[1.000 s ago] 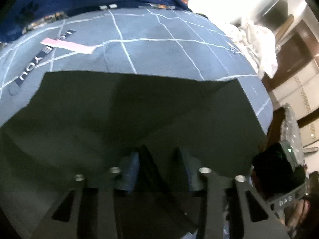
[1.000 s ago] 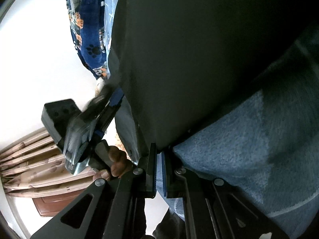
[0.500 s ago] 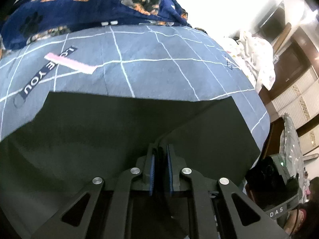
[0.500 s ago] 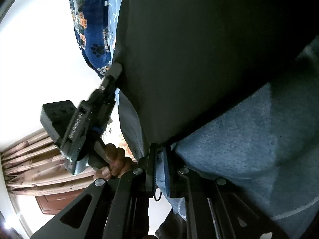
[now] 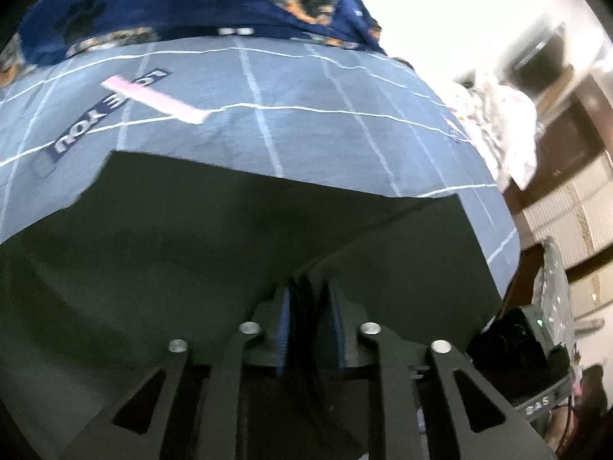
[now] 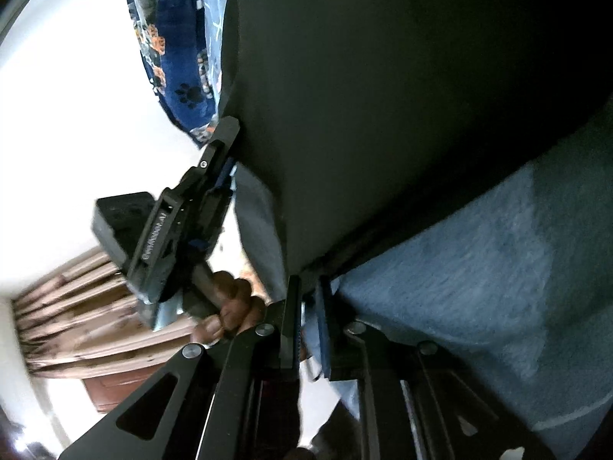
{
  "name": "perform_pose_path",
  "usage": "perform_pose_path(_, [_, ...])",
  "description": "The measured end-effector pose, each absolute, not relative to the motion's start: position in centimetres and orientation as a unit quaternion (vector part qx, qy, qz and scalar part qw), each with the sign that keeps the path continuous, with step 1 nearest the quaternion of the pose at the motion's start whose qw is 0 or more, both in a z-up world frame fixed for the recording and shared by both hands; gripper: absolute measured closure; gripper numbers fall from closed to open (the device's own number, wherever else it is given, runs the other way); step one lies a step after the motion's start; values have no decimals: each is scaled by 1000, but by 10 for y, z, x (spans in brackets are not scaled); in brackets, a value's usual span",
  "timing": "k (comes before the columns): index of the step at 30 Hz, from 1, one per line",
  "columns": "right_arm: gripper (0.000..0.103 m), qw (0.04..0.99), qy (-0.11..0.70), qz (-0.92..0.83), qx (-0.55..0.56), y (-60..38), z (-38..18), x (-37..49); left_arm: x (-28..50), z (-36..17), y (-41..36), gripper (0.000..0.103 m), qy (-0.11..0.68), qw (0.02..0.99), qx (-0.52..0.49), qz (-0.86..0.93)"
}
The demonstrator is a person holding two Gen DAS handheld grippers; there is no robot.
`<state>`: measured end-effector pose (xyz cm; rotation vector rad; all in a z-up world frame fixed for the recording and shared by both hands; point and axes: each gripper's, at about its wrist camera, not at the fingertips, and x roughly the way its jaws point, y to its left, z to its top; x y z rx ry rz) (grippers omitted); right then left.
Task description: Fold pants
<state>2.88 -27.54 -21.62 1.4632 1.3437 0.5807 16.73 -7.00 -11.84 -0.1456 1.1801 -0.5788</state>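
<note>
The dark pants (image 5: 191,237) lie spread on a blue-grey checked bedsheet (image 5: 306,115). My left gripper (image 5: 308,295) is shut on a folded edge of the pants at the near side. In the right wrist view the pants (image 6: 383,115) fill the upper frame. My right gripper (image 6: 308,291) is shut on the pants' edge, pinched between its blue pads. The left gripper (image 6: 220,153) shows there too, held in a hand and clamped on the same edge farther along.
A navy blanket (image 5: 191,4) with orange paw prints lies at the far end of the bed. A pink strip (image 5: 153,99) lies on the sheet. White cloth (image 5: 502,122) is heaped at the right. A wooden door (image 6: 115,383) is off the bed side.
My left gripper has closed on the pants edge and lifted it slightly; the far blanket has come more into view. My right gripper stays shut on the edge.
</note>
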Motion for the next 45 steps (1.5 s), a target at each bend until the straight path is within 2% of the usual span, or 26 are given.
perform_pose_path(3, [88,503,553,273,606,-276,-205,28,164,-105,-51,64,543,794,-90,-258])
perform_pose_path(5, [87,521,543,292,591,-279,-191,28,160,-93,-36,38,533,803,-108,-243])
perform_pose_path(8, [87,563,527,296,564,-287,-173,34,149,-70,0,36,504,823,-145,-218])
perform_pose_path(10, [87,584,522,293,549,-288,-166,40,141,-60,27,31,496,836,-151,-178])
perform_pose_path(16, [88,637,558,264,461,-275,-174,64,101,-48,146,28,492,849,-190,-40])
perform_pose_path(18, [88,626,561,264,472,-273,-184,67,84,-54,186,28,503,838,-213,-3])
perform_pose_path(23, [85,625,538,304,477,-263,-166,67,35,-94,265,28,523,772,-363,-3])
perform_pose_path(26, [71,623,527,323,479,-253,-155,68,18,-117,276,28,521,747,-412,-29])
perform_pose_path(34, [70,607,556,317,471,-230,-164,56,36,-138,251,28,543,756,-361,-64])
perform_pose_path(41, [60,602,558,313,478,-230,-165,50,55,-137,241,28,510,777,-354,-104])
perform_pose_path(42, [59,600,559,312,479,-230,-166,50,55,-135,240,30,501,782,-352,-113])
perform_pose_path(44, [58,599,560,312,480,-231,-167,48,53,-129,239,43,479,795,-348,-132])
perform_pose_path(45, [56,598,561,310,481,-230,-168,49,53,-126,239,43,467,799,-350,-145])
